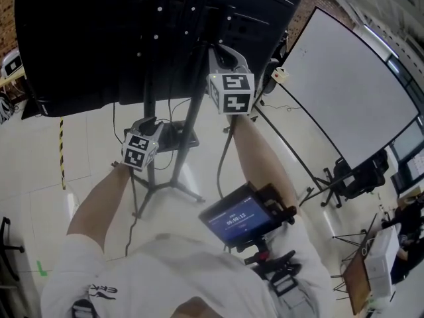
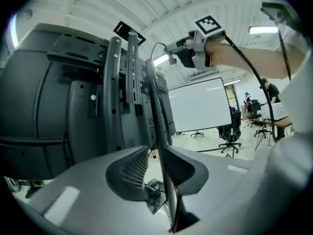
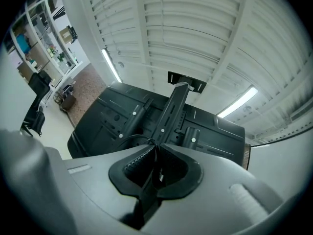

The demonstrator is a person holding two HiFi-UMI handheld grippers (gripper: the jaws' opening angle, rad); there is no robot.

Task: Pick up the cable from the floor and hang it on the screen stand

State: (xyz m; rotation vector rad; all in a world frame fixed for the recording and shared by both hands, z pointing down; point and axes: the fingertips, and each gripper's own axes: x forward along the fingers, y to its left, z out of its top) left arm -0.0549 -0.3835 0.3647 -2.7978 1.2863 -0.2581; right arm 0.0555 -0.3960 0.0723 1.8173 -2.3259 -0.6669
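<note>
The left tongs (image 2: 154, 153) stand narrowly apart. The thin black cable (image 2: 165, 180) runs through their gap without being pinched, just in front of the black metal screen stand (image 2: 115, 92). Higher and to the right, the right tongs (image 3: 155, 150) are clamped on the same cable, close behind the dark flat screen (image 3: 98, 126).

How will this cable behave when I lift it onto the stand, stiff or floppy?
Probably floppy: the cable bows in a loose loop out of the right claw. Likely light, being so thin, and may slip off the smooth screen stand.
</note>
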